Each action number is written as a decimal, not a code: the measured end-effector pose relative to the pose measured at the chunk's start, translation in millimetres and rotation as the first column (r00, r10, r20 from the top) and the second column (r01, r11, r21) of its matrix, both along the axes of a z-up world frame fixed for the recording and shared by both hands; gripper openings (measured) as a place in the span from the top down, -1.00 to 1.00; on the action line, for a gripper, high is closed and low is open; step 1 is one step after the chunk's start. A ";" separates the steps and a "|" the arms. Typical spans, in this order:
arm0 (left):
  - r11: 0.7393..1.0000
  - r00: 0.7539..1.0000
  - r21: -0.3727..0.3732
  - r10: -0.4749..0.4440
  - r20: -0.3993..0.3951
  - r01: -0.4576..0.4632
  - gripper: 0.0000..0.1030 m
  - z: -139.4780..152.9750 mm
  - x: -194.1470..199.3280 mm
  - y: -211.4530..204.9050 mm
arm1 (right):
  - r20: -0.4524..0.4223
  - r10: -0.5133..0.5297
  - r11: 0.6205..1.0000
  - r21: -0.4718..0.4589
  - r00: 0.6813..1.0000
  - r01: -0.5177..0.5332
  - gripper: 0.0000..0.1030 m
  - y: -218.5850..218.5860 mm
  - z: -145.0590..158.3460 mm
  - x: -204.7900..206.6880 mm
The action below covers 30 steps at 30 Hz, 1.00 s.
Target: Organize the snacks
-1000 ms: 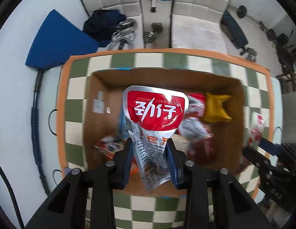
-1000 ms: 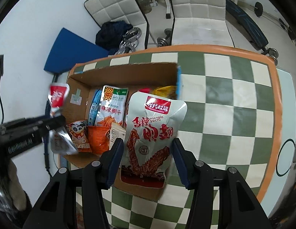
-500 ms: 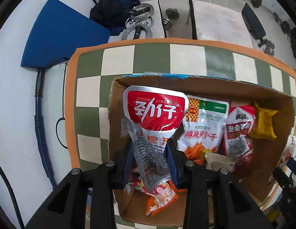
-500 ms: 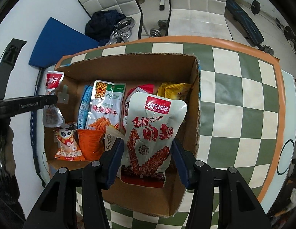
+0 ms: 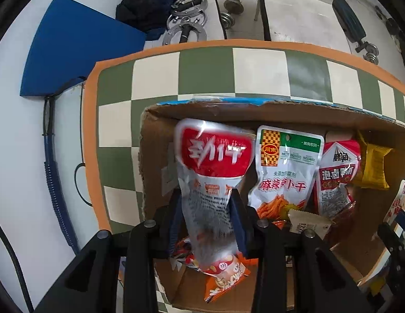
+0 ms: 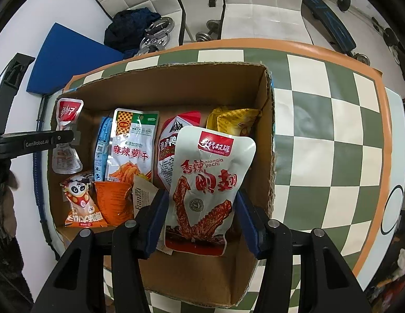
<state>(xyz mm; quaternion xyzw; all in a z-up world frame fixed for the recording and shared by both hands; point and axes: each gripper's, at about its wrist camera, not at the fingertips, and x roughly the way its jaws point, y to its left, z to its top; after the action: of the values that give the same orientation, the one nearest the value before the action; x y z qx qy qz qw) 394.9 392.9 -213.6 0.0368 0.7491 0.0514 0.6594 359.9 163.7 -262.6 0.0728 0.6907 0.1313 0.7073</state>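
Both grippers now sit lower over the cardboard box (image 6: 265, 140) than 0.5 s ago. Left gripper (image 5: 206, 208) clamps the red-top pouch (image 5: 213, 161) at the box's left wall. Right gripper (image 6: 201, 216) clamps the white wing pouch (image 6: 207, 182) near the right wall. Below: radish pack (image 6: 132, 143), panda pack (image 6: 81, 200), yellow pack (image 6: 233, 122). Box rests on the checkered tabletop (image 6: 320, 130).

Beyond my table's checkered green-and-cream top (image 6: 320, 120) with its orange border, I see a pale floor, two white quilted chairs (image 6: 260, 2), a blue mat (image 5: 72, 52), dark clothing (image 5: 147, 5) and dumbbells (image 5: 231, 9).
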 end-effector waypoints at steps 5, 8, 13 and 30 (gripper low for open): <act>1.000 1.000 -0.006 0.013 0.021 -0.013 0.20 3.1 2.1 2.6 | -0.019 -0.019 1.000 -0.018 1.000 0.018 -0.29 -2.9 -3.7 2.6; 0.999 0.999 -0.021 0.028 0.034 -0.027 -0.09 7.1 3.9 4.6 | -0.007 -0.020 0.999 -0.029 1.000 0.020 -0.61 -2.8 0.3 3.3; 0.999 0.997 -0.034 0.020 0.076 -0.017 -0.25 23.1 -1.5 -2.3 | 0.011 -0.021 0.999 -0.042 1.000 0.022 -0.73 -0.4 8.3 4.9; 0.995 0.972 -0.099 0.030 0.233 -0.007 -0.81 68.9 -70.8 -31.4 | 0.110 -0.055 0.996 -0.062 0.992 0.062 -0.87 -5.6 41.4 -34.0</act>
<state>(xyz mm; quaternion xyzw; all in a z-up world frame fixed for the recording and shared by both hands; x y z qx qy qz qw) 324.1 361.5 -144.7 -0.0088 0.6682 0.0249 0.7435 325.9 158.1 -221.2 0.0626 0.6529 0.0917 0.7493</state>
